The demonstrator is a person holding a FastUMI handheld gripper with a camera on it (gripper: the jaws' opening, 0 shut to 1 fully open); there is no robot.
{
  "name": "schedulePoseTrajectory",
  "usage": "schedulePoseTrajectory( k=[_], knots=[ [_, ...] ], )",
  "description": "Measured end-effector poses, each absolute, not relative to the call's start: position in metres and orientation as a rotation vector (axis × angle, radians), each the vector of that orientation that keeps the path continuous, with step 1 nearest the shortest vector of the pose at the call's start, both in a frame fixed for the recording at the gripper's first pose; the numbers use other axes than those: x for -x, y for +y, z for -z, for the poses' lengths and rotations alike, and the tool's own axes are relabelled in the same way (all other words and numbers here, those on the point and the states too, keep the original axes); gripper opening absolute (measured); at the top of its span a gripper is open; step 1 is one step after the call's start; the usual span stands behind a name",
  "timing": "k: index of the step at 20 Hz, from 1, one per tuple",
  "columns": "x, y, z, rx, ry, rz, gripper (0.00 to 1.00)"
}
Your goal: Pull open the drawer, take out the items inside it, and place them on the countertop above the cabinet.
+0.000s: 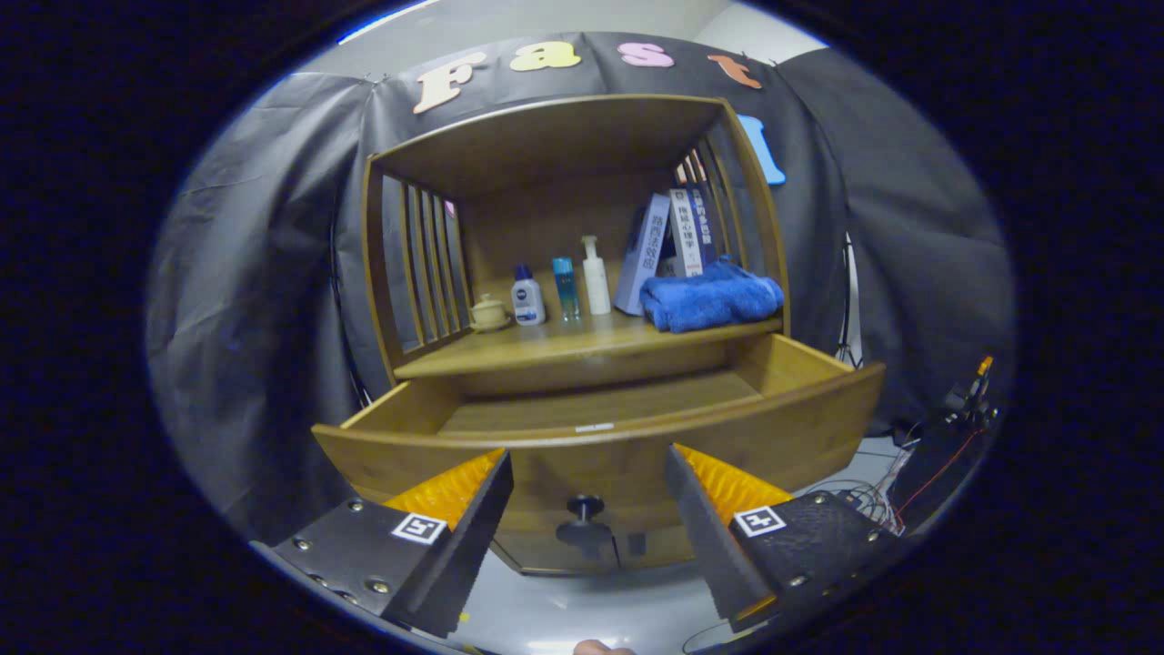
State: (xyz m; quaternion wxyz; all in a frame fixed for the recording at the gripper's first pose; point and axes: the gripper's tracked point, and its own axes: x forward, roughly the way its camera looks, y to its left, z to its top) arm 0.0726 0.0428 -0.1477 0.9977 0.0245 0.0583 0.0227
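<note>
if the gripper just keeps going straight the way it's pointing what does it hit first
Most likely the drawer front. The gripper is open, empty, and the front panel with its knob fills the gap between the fingers. Depth is unclear, so how soon it would touch is hard to judge.

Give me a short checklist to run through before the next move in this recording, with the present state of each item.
1. Drawer pulled open: ok, it stands well out from the cabinet.
2. Gripper open and free: ok, the fingers are spread with nothing between them; the drawer knob sits in the gap beyond them, untouched.
3. Drawer emptied: cannot tell; the visible wooden floor is bare, but the front wall hides the near part.
4. Items on the countertop: ok, a blue towel, bottles, a small pot and books rest there.
5. Free room on the countertop: ok, its front strip is bare.
</note>
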Motion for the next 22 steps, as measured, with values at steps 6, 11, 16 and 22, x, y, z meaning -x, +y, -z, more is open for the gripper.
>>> schedulePoseTrajectory(
  k=[6, 11, 16, 22],
  knots=[
    [-0.111, 0.069, 0.123, 0.006, 0.199, -0.073, 0.99],
    [-0.152, 0.074, 0.159, -0.026, 0.403, -0.080, 0.99],
    [-0.185, 0.051, 0.183, 0.008, 0.575, -0.011, 0.99],
    [-0.213, 0.045, 0.212, 0.026, 0.782, 0.014, 1.00]
  ],
)
